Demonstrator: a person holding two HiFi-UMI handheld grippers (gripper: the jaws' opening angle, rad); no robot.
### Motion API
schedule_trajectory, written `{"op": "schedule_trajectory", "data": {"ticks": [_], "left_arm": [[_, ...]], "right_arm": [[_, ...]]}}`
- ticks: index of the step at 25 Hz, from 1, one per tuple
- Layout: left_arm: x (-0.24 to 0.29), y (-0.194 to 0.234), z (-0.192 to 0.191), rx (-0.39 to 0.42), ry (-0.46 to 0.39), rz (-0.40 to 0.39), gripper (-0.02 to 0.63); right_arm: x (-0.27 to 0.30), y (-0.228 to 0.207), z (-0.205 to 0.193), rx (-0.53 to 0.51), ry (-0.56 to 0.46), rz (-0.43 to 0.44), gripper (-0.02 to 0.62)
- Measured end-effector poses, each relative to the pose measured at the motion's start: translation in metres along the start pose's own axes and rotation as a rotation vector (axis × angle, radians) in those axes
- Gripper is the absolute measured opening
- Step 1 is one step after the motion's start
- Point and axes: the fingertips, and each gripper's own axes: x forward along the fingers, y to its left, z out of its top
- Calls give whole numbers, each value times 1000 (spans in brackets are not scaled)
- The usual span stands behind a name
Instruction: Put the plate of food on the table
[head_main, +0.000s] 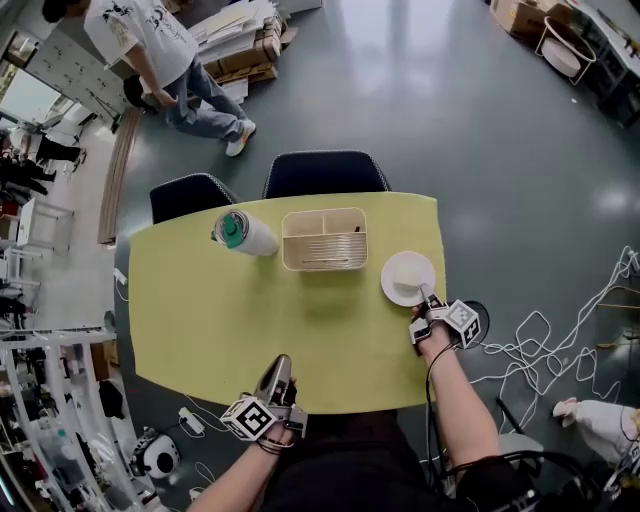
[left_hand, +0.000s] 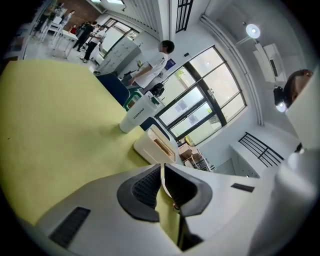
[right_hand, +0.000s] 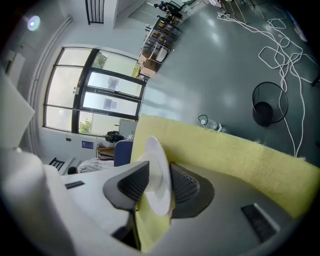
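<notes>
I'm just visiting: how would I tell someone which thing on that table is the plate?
Find the yellow-green table, then look along it to the end on the person's right. Past the cream slotted box and the green-lidded white cup lies the plate: the only flat, round white thing there, its rim between the right tongs.

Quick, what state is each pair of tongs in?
Left tongs: shut, empty.
Right tongs: open, with the white plate rim between them, not pinched.
</notes>
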Motion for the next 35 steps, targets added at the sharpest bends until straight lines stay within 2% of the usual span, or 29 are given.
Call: {"op": "schedule_trajectory", "data": {"ticks": [4, 14, 21, 24, 26, 28, 30, 33, 35], "left_arm": [[-4, -2, -2, 5, -2, -1, 31], [-20, 6, 8, 21, -32, 14, 31], [-37, 6, 7, 32, -38, 10, 31], [-44, 3, 7, 44, -34, 2, 31], [-47, -2, 10, 64, -30, -14, 31], [-50, -9, 15, 102, -23, -29, 31], [-50, -19, 22, 152, -15, -49, 31], [-53, -43, 33, 255, -19, -107, 31], [-60, -65, 40, 362, -32, -162, 31]], "right_arm": [[-6, 1, 4, -27, -27, -44, 126], [-15, -14, 8, -272, -44, -250, 159], [-28, -18, 13, -321, -85, -263, 169], [-42, 5, 11, -386, -95, -193, 169], [-55, 37, 3, -478, -94, -110, 166], [-70, 72, -10, -582, -88, -42, 130], [-88, 105, -25, -664, -81, 13, 65], [-118, 156, -56, -783, -65, 122, 37], [-141, 188, -86, -907, -51, 185, 31]]}}
